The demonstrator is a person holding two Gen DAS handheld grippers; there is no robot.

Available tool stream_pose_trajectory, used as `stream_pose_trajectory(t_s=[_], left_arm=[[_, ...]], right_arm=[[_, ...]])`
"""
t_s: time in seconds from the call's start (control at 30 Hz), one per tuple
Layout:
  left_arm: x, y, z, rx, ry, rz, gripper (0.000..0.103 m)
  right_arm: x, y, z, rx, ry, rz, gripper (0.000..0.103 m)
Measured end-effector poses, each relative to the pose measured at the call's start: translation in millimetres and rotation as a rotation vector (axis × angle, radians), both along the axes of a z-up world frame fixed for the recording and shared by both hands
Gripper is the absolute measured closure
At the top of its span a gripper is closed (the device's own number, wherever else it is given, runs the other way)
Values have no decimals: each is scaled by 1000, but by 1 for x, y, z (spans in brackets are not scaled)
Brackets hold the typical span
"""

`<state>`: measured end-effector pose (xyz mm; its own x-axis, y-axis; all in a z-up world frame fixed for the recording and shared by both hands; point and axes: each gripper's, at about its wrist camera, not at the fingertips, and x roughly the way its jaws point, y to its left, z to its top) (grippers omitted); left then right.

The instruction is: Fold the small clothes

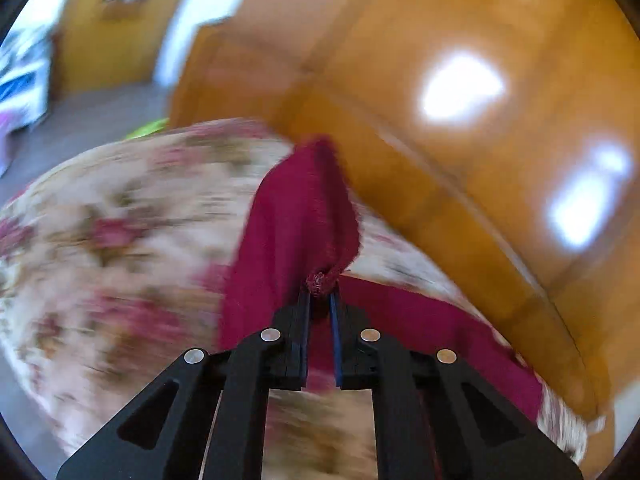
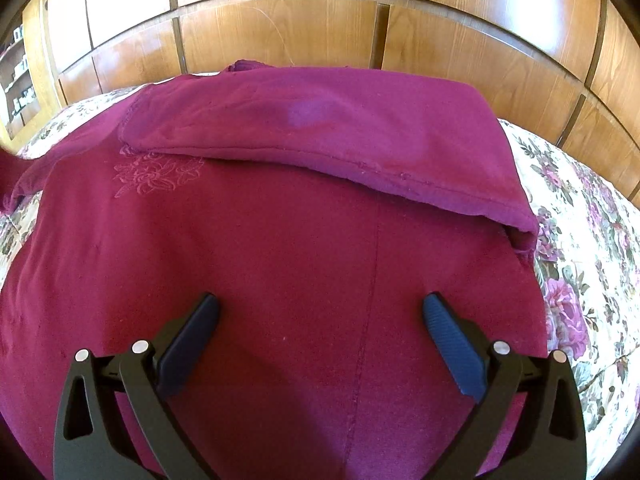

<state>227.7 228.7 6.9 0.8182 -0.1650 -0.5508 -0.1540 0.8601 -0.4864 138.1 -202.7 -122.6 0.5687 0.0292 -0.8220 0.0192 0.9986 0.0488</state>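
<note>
Two grippers: the left gripper has its fingers clamped on a bunched edge of the maroon garment, mid-frame; the right gripper, fingers apart, hovers above it on the floral bed.

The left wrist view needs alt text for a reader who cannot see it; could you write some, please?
The left gripper pinches a bunched edge of a maroon garment, lifting it above a floral bedspread. Glossy wooden panelling stands behind; the picture is motion-blurred.

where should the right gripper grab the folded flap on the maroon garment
Grip the flap at its free hemmed corner on the right, coming in from the bedspread side: there the edge lifts slightly off the garment, so one jaw can slide under.
</note>
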Motion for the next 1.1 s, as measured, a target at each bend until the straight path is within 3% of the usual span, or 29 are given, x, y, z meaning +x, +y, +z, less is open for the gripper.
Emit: stream_pose_trajectory(t_s=[0.13,0.3,0.4,0.43,0.53,0.57,0.67,0.87,0.93,1.0,1.07,1.1], left_arm=[[2,-92,5,50,-38,-182,95],[10,-182,-32,85,60,-344,95],[11,-208,-56,124,129,-414,95],[11,-210,-60,135,140,-415,95],[0,-200,-64,129,130,-422,73],[-9,-194,-64,117,123,-413,70],[-24,-179,-66,99,124,-387,70],[-53,-156,-81,54,165,-351,70],[-60,-154,-85,52,170,-348,70],[-64,-155,-89,61,174,-347,70],[-66,-156,-90,70,172,-343,70],[-66,-156,-90,74,171,-342,70]], right_arm=[[-2,-4,2,15,2,-1,2],[2,-10,8,57,17,-7,2],[6,-18,21,181,11,-22,6],[8,-18,24,229,10,-19,9],[22,-10,33,415,14,23,16],[28,-3,33,463,23,46,23],[51,30,32,575,67,122,29],[92,109,19,612,154,213,35],[102,133,16,556,165,227,35],[110,151,17,470,161,226,44],[113,159,26,404,159,250,98],[112,157,37,406,138,255,97]])
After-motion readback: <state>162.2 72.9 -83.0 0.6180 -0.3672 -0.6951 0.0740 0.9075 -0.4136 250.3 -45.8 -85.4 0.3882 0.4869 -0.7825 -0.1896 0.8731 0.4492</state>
